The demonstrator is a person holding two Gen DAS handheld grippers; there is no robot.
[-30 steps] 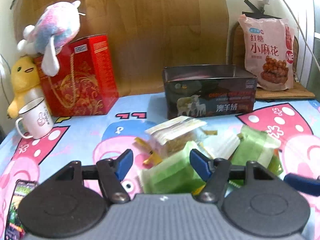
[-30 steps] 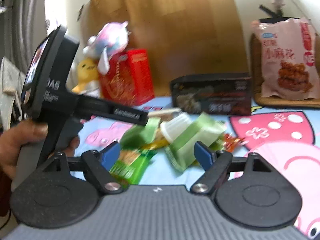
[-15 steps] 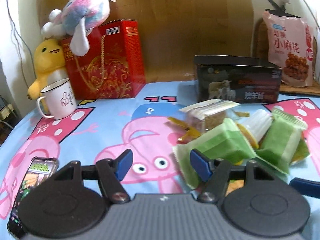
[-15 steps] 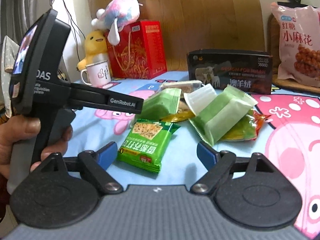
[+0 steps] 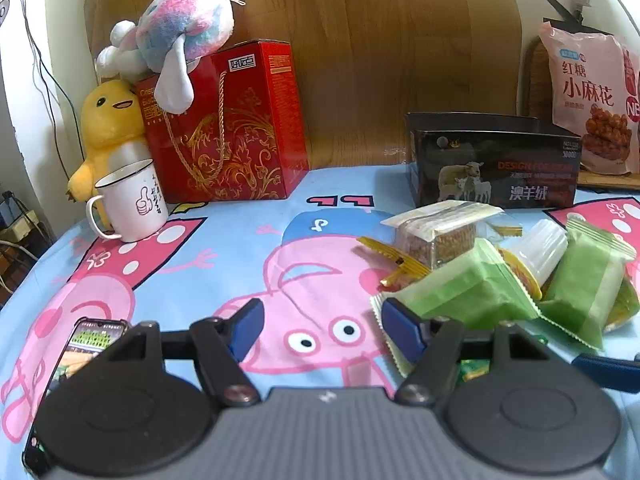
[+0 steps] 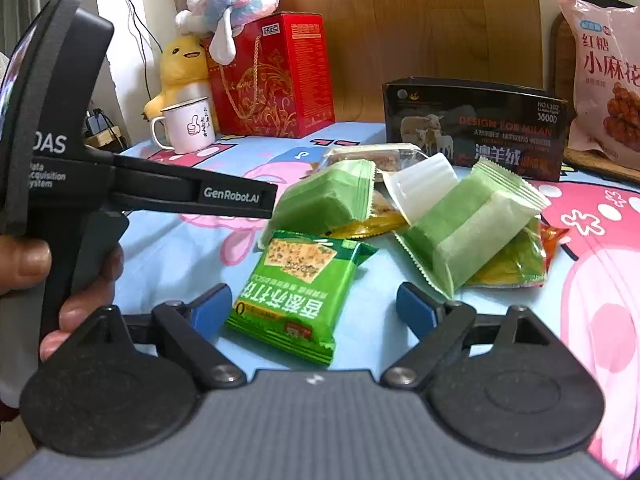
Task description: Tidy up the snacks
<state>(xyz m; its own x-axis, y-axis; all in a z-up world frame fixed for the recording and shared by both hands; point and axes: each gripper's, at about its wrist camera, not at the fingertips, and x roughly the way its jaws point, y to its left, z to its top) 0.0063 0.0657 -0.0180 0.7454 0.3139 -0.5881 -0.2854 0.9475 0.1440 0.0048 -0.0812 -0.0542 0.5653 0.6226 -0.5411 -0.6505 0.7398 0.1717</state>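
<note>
Since a second ago the right gripper (image 6: 314, 312) has neared the snack pile, jaws just widening — now spread around the green cracker packet (image 6: 298, 296) lying on the cartoon-print cloth (image 6: 180, 240), pads apparently clear — while the left gripper (image 5: 320, 330) gapes empty.

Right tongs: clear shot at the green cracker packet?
Probably yes. The right tongs are open, having just widened, and the green cracker packet lies flat between them, nothing on top.
</note>
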